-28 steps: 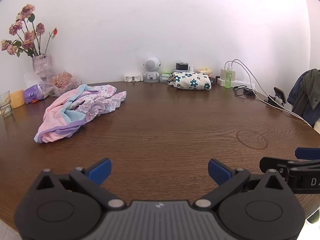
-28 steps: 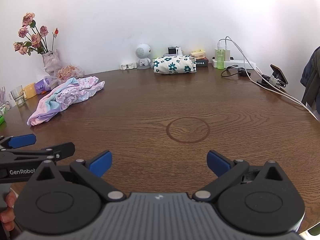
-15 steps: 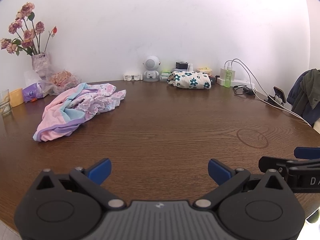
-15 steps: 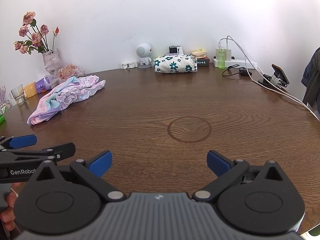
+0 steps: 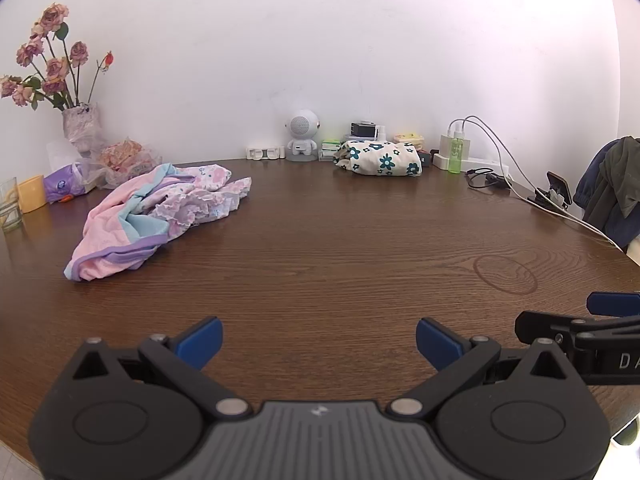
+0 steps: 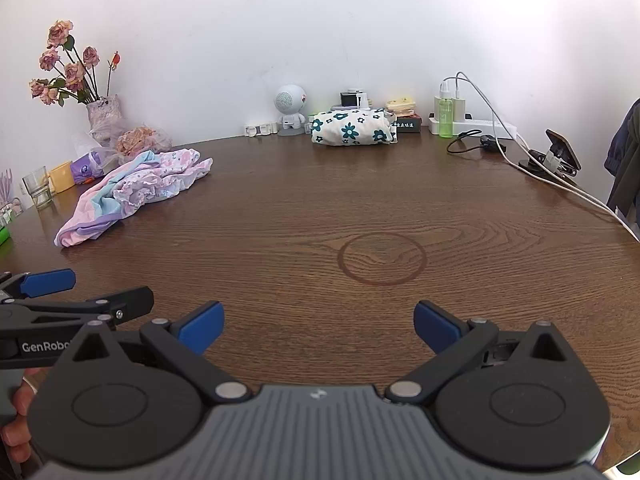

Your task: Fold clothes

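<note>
Far left edge of the table (image 5: 320, 264): a clear glass (image 5: 9, 204) and a yellow cup (image 5: 33, 193) stand side by side, with a purple packet (image 5: 64, 187) just beside them. Behind these, against the wall, a vase of dried roses (image 5: 80, 128) and a crumpled plastic bag (image 5: 124, 158).

Left of centre: a pink, blue and lilac garment (image 5: 156, 216), unfolded and bunched in a heap on the table, well apart from both grippers. The wood between it and the grippers is unobstructed.

Rear centre, along the wall: a small white robot figurine (image 5: 302, 136), then a rolled white cloth with teal flowers (image 5: 378, 163) lying in front of some small boxes.

Rear right: a green bottle (image 5: 455, 158) at a white power strip (image 5: 472, 162), with cables (image 5: 560, 210) trailing along the right side of the table past a phone on a clip stand (image 5: 556, 192). Dark clothing (image 5: 612, 188) hangs at the far right edge.

Near edge: left gripper (image 5: 318, 340), fingers wide apart, nothing between them. Right gripper (image 6: 318, 322) beside it, fingers likewise spread and empty, above a ring mark (image 6: 382, 258) in the wood. A hand (image 6: 16, 420) is partly visible in the lower left of the right wrist view.
</note>
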